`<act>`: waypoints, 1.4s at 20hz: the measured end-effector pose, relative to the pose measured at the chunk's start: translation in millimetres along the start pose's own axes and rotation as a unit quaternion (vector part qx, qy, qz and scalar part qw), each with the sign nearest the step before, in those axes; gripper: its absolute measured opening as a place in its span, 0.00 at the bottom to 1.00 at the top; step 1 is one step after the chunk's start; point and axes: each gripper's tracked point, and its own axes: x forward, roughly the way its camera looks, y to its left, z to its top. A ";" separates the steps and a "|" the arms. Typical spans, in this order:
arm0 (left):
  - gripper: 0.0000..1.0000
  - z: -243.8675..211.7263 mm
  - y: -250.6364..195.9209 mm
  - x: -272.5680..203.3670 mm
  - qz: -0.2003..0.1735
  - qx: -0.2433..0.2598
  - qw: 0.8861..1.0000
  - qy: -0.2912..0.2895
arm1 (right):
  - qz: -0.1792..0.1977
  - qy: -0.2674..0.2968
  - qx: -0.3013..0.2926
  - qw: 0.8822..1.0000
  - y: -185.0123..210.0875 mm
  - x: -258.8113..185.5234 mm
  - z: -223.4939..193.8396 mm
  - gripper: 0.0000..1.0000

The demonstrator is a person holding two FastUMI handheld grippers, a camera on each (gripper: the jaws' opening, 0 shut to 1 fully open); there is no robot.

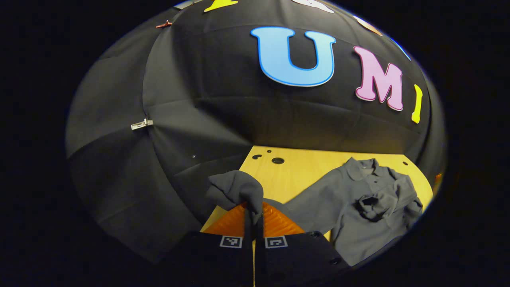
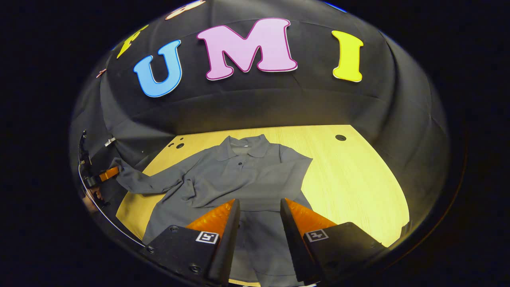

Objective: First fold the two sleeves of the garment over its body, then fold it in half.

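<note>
At nine o'clock, our left tongs (image 1: 253, 217) pinch the limp polo shirt's (image 2: 247, 175) sleeve cuff (image 1: 238, 188); right tongs (image 2: 259, 217) gape empty over the hem.

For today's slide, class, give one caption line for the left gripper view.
Left claw shut on a sleeve of the grey shirt lying on the wooden table.

The left gripper (image 1: 253, 223) pinches the cuff of a dark grey sleeve (image 1: 237, 189) between both fingers, lifted above the pale wooden table (image 1: 303, 167), where the grey collared garment (image 1: 358, 203) lies rumpled.
</note>
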 end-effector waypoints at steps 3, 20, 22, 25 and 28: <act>0.06 21.6 -42.2 -16.4 -0.021 -0.005 1.000 -0.023 | -0.002 -0.003 0.000 1.000 -18.5 0.6 1.1 0.66; 0.06 23.3 -304.5 -15.0 -0.161 0.032 0.986 0.003 | -0.007 0.009 0.039 0.999 -114.4 0.5 -20.3 0.67; 0.06 8.3 -330.6 -9.4 -0.170 0.032 0.985 0.018 | -0.005 0.017 0.043 0.999 -124.6 1.3 -27.3 0.67; 0.06 -17.2 -365.3 -2.5 -0.183 0.037 0.981 0.045 | -0.004 0.027 0.045 0.999 -142.3 3.5 -34.6 0.67; 0.06 -45.1 -395.9 5.9 -0.196 0.048 0.977 0.070 | -0.002 0.034 0.049 0.998 -160.2 7.5 -37.7 0.68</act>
